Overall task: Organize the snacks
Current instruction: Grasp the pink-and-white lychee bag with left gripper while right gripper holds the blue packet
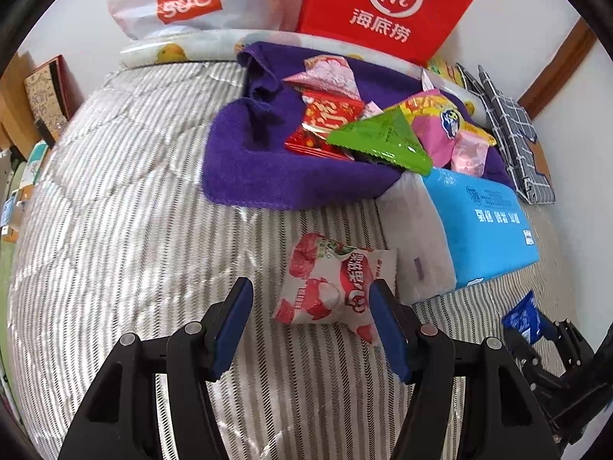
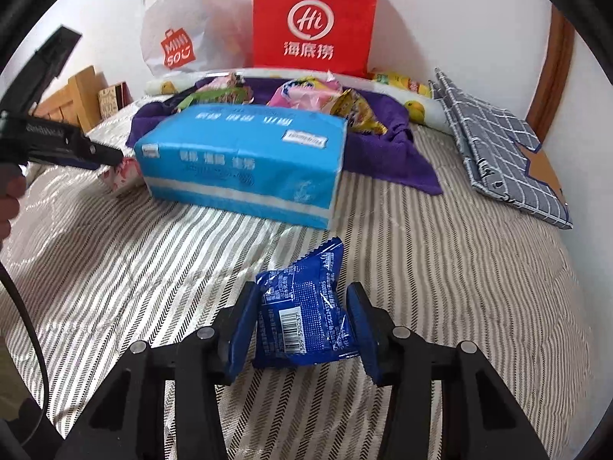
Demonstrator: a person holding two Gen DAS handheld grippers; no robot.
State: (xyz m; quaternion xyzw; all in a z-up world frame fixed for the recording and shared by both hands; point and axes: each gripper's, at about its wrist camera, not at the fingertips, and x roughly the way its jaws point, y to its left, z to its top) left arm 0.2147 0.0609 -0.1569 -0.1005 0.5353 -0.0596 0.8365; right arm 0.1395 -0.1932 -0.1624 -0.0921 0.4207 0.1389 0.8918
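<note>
I find the right gripper [image 2: 302, 326] clenched on the blue snack packet [image 2: 302, 318] above the striped bedspread [image 2: 440, 268]. My left gripper [image 1: 310, 322] is released — the lychee packet [image 1: 329, 283] lies between its fingers beside the tissue pack [image 1: 482, 226].

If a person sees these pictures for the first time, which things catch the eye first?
Probably the bright red paper bag standing against the wall behind the bed. Next, the colourful snack packets heaped on the purple towel, and the blue tissue pack lying in front of that heap on the striped bedcover.
</note>
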